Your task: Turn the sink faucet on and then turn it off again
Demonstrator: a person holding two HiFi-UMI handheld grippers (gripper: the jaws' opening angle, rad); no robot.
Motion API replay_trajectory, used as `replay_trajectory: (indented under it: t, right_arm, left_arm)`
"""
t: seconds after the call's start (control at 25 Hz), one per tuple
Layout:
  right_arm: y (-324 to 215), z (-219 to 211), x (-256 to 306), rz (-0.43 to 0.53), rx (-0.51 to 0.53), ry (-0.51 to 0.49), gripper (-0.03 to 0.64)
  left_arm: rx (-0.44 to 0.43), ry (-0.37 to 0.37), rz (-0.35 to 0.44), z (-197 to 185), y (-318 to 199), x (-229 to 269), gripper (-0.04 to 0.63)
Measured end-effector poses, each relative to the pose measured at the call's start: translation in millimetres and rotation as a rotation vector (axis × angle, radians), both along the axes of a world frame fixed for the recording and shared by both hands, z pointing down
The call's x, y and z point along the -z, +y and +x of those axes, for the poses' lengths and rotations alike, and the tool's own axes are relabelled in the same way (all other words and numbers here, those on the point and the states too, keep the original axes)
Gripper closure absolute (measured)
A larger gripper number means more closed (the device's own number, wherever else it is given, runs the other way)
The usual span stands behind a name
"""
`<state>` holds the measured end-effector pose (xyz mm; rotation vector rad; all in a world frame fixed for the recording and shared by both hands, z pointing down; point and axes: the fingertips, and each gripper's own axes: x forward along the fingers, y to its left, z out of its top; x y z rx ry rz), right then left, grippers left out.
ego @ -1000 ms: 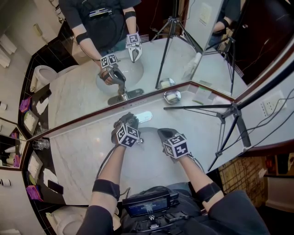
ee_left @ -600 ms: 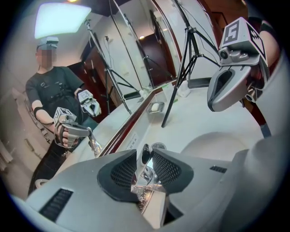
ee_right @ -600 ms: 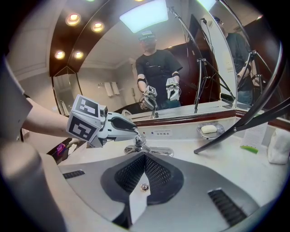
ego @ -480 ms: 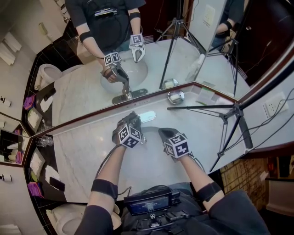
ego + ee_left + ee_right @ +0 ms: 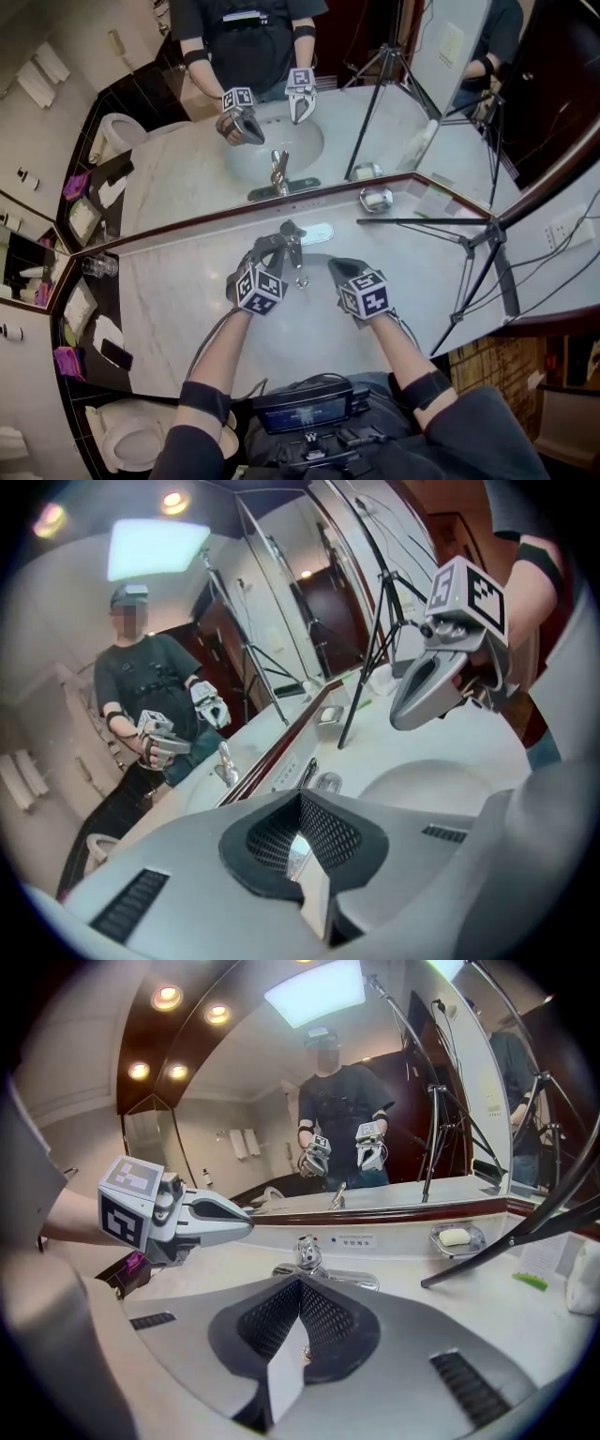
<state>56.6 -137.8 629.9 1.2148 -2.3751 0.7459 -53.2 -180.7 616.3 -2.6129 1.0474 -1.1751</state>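
White veined marble makes the bench point(image 5: 178, 309), backed by a wall mirror point(image 5: 187, 141) with a dark red edge. A metal soap dish point(image 5: 377, 198) holding a pale bar sits at 2 o'clock from the faucet point(image 5: 295, 246). A black tripod point(image 5: 473, 234) stands at 3 o'clock, one leg slanting over the bench toward that dish. A glass tumbler point(image 5: 94, 267) stands well apart at 9 o'clock.

The faucet is polished chrome and rises at 12 o'clock on the oval basin point(image 5: 427, 785), against the mirror. Its long oval base plate point(image 5: 317, 232) runs along the mirror edge, and its spout points toward 6 o'clock over the bowl.

The left hand-held gripper point(image 5: 300, 803) has just closed; its mesh-textured pads are pressed together on nothing. Its tip is near the faucet at about 8 o'clock, apart from it. The right hand-held gripper point(image 5: 300, 1286), also pressed together and empty, hangs over the basin at 5 o'clock from the faucet.
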Motion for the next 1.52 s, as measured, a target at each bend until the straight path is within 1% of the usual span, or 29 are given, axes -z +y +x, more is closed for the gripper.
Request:
replay_trajectory:
  t: [0.2,0.36,0.56,0.68,0.76,0.88,0.96,1.2,1.32,1.44,1.48,1.52]
  right_arm:
    - [1.4,-10.2,6.2,0.013,0.029,0.005,0.597]
    - [4.8,-16.0,8.3,0.02,0.043,0.009,0.597]
    - [7.9,-21.2,12.8,0.026,0.051,0.012,0.597]
    - [9.1,-22.1,14.6,0.029,0.055,0.013,0.597]
    - [10.1,-23.0,15.5,0.03,0.057,0.013,0.597]
    - [11.4,-23.8,16.0,0.031,0.059,0.015,0.597]
    - [12.6,-24.1,15.4,0.029,0.059,0.016,0.597]
    - [12.3,-26.9,14.8,0.03,0.06,0.014,0.597]
    - [10.5,-27.4,16.1,0.03,0.056,0.011,0.597]
    - [7.4,-26.4,17.2,0.031,0.052,0.01,0.597]
    - [6.4,-25.7,16.9,0.032,0.05,0.01,0.597]
    - [5.5,-25.0,16.3,0.031,0.048,0.009,0.597]
  left_arm:
    - [0.164,0.17,-0.049,-27.8,19.2,21.5,0.592]
    - [0.276,0.307,-0.092,-46.7,34.1,36.3,0.592]
    - [0.435,0.486,-0.165,-76.1,51.0,29.6,0.592]
    - [0.506,0.573,-0.189,-88.2,60.8,29.3,0.592]
    - [0.541,0.608,-0.19,-96.2,66.4,29.4,0.594]
    - [0.573,0.636,-0.181,-105.7,73.8,28.8,0.594]
    - [0.579,0.641,-0.178,-108.1,77.3,27.2,0.594]
    - [0.581,0.612,-0.151,-109.8,74.8,27.6,0.592]
    - [0.554,0.568,-0.13,-104.3,68.3,27.0,0.592]
    - [0.503,0.482,-0.113,-92.4,57.6,21.1,0.584]
    - [0.477,0.455,-0.114,-85.0,53.8,20.3,0.566]
    - [0.446,0.432,-0.117,-76.1,50.1,21.0,0.565]
